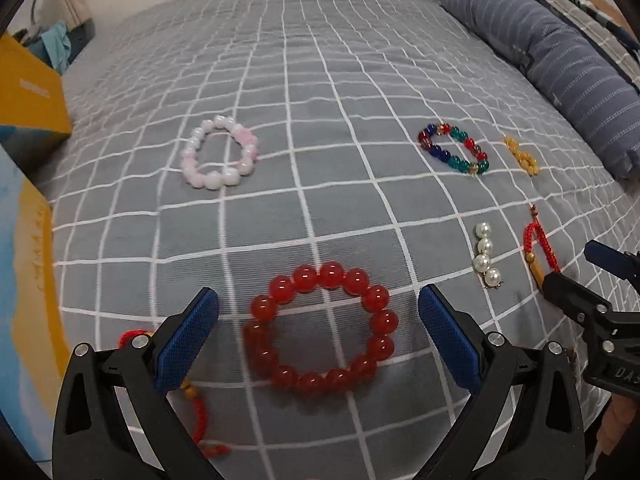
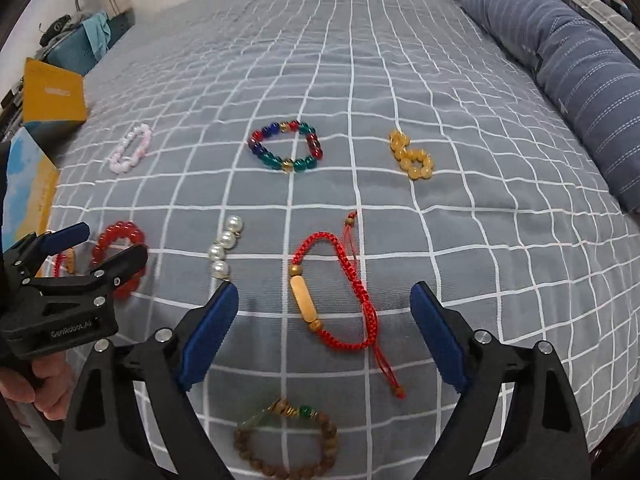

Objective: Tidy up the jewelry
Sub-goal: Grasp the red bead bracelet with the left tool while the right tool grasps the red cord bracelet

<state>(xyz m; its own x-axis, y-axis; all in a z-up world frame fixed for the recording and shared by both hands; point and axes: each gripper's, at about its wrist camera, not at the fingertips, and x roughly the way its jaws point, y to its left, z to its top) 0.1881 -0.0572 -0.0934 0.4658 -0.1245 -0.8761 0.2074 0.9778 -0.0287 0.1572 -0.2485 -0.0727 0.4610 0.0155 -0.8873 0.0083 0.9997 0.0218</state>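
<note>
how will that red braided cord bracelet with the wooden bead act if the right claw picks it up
The red braided cord bracelet lies in a loose, uneven loop with thin tails trailing, so it will probably go floppy and dangle. It looks light, being mostly cord. Its long wooden bead is the only rigid part, so likely the surest spot to pinch. The right claw is open above it.

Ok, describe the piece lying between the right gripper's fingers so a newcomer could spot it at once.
Start from the grey checked bedspread and come to its near edge, where the right gripper hangs open. Under it lies the cord bracelet, right of the pearl strand. Unlike its beaded neighbours, it is braided red cord with one long pale wooden bead and loose tails.
</note>
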